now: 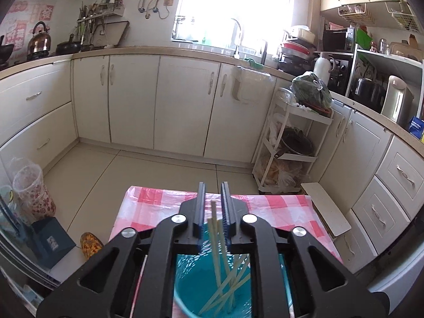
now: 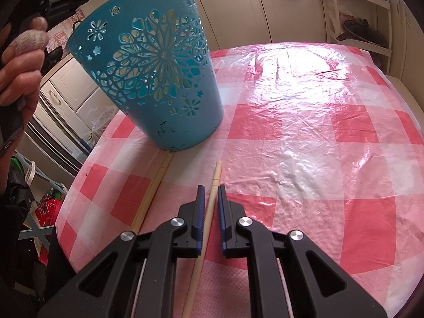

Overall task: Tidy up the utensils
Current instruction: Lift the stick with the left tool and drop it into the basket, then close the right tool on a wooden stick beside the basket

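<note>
A blue perforated plastic bin (image 2: 156,79) stands on the table with the pink checked cloth (image 2: 304,137). My left gripper (image 1: 213,196) hovers above the bin (image 1: 201,286), jaws a little apart, with pale chopsticks (image 1: 216,241) rising between them from the bin; several more lie inside. My right gripper (image 2: 211,193) is low over the table, its jaws close around one chopstick (image 2: 209,212) that lies on the cloth; contact is not clear. Two more chopsticks (image 2: 152,190) lie side by side to its left, near the bin's base.
White kitchen cabinets (image 1: 132,98) run along the walls. A white trolley (image 1: 288,143) with bags stands past the table's far right corner. A hand (image 2: 21,61) on the left gripper's handle shows at the left. A patterned bucket (image 1: 33,190) stands on the floor.
</note>
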Action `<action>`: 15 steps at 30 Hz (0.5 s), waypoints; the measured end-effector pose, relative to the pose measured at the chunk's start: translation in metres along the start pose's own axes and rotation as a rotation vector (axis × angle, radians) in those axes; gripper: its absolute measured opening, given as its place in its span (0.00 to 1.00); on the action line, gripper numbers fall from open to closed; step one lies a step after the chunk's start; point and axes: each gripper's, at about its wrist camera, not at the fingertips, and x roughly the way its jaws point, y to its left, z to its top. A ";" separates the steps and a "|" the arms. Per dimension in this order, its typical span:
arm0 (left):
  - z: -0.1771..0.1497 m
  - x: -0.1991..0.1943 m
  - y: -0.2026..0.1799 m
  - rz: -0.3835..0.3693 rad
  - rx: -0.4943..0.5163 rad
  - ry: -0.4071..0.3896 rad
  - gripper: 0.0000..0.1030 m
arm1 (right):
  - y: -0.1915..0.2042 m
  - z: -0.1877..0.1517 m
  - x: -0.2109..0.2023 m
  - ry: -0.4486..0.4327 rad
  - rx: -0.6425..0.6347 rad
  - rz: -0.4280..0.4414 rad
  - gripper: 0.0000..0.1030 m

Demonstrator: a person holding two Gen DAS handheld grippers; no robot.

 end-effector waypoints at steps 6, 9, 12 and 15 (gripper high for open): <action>-0.029 -0.061 0.040 0.122 -0.039 -0.066 0.61 | 0.003 0.000 0.001 0.001 -0.013 -0.008 0.11; -0.051 -0.072 0.061 0.163 -0.067 -0.014 0.65 | 0.013 -0.002 0.002 0.001 -0.059 -0.055 0.11; -0.073 -0.075 0.075 0.193 -0.093 0.041 0.65 | 0.032 -0.005 0.004 0.004 -0.156 -0.142 0.07; -0.092 -0.079 0.082 0.201 -0.099 0.074 0.65 | 0.037 -0.010 0.002 0.022 -0.165 -0.148 0.07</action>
